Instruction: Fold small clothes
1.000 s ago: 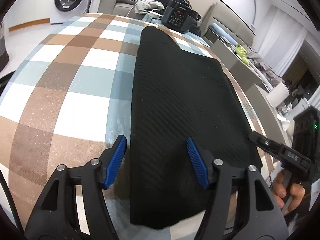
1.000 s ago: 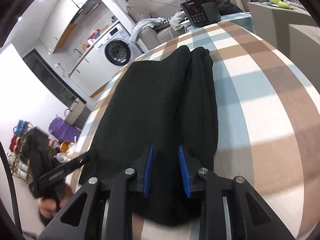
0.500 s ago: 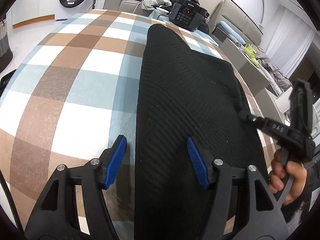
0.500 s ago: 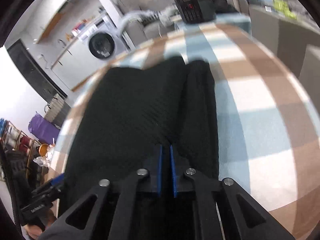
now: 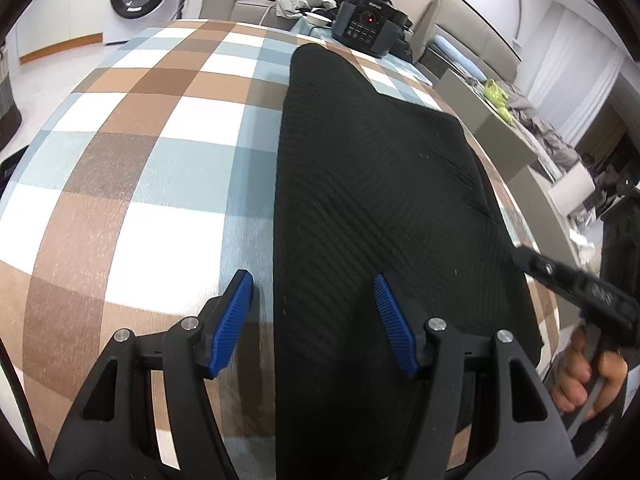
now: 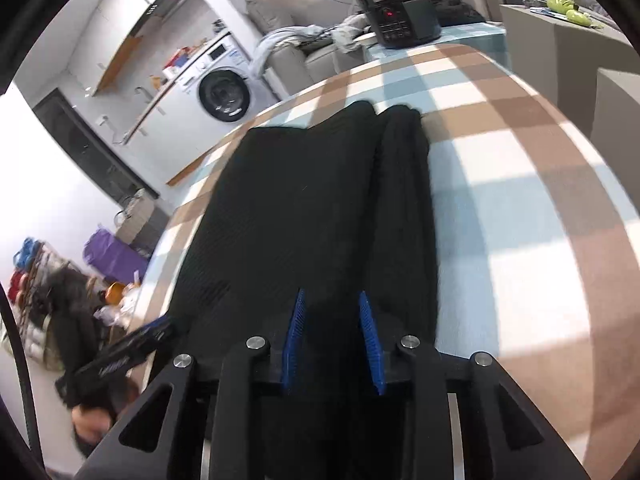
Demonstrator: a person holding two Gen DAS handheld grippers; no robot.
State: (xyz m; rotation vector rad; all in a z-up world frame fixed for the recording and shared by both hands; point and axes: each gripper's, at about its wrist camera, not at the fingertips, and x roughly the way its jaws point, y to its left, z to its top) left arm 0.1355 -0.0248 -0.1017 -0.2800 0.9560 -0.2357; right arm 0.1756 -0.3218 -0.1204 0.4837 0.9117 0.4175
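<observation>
On my left wrist view, the left tool (image 5: 312, 324) stands wide, its blue pads (image 5: 234, 322) well apart and holding nothing; the left pad sits over the checked cloth and the right pad over the black garment (image 5: 376, 208), so the garment's left edge runs up between them. I cannot tell whether the pads touch the fabric. The garment lies flat and lengthwise on the desk (image 5: 132, 168), which is covered in a brown, blue and white check, and its far end narrows to a rounded tip near a black appliance (image 5: 366, 22) with a red light. At the right edge of this view I see the right tool (image 5: 576, 286) with the hand (image 5: 580, 376) gripping its handle, just beside the garment's right edge. On my right wrist view, the right tool (image 6: 332, 336) is narrowly parted over the near end of the garment (image 6: 304, 208), with dark fabric showing between its pads; I cannot tell whether any cloth is pinched. A long fold runs up the garment's right side. A washing machine (image 6: 224, 96) stands beyond the desk.
</observation>
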